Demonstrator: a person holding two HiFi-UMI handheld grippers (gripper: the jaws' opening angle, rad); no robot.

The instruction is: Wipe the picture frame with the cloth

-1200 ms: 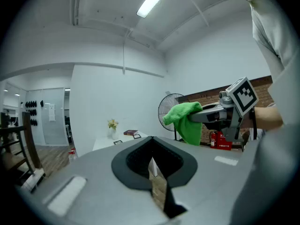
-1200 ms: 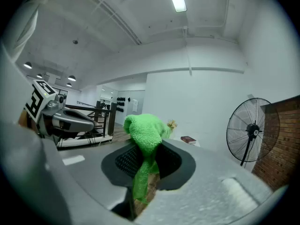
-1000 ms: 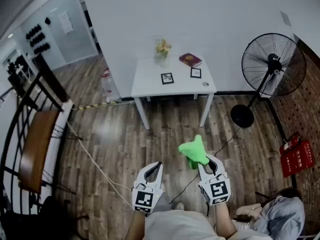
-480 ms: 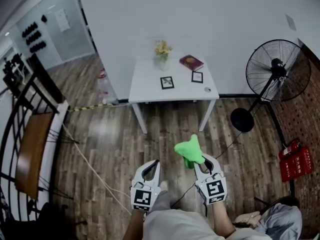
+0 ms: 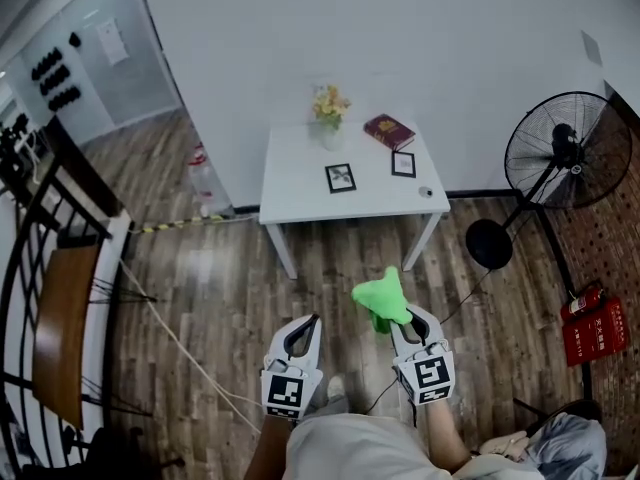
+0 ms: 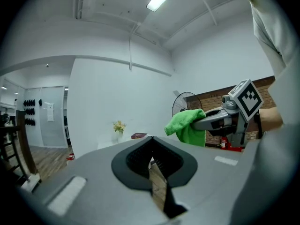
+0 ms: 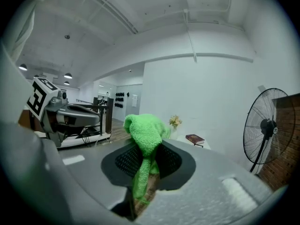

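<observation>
Wood-plank flooring (image 5: 230,268) fills most of the head view, running up to a plain white wall, and a small white counter (image 5: 300,183) stands against that wall. On the counter are a dark-edged picture frame (image 5: 340,177) near the middle and a second picture frame (image 5: 403,164) just to its right, both small in this view. Behind them are a pale vase of yellow flowers (image 5: 330,108) and a dark red book (image 5: 389,131), and a tiny round object (image 5: 427,192) sits near the counter's right front corner. A black standing fan (image 5: 565,153) is to the right of the counter, with red fire extinguishers (image 5: 595,323) by a brick wall at the right edge. A light cord (image 5: 175,333) trails across the floor on the left. At the bottom of the view the person holds both tools out over the floor, side by side and apart from each other. The left claw (image 5: 314,320) is closed, its tips meeting with nothing between them, which the left gripper view confirms. The right claw (image 5: 404,314) is clamped on a bright green cloth (image 5: 383,300); in the right gripper view the cloth (image 7: 144,134) is pinched between the dark pads, bunching up above the tips and hanging in a strip below them. Both frames lie well apart from the cloth and claws, ahead of them across open floor.
</observation>
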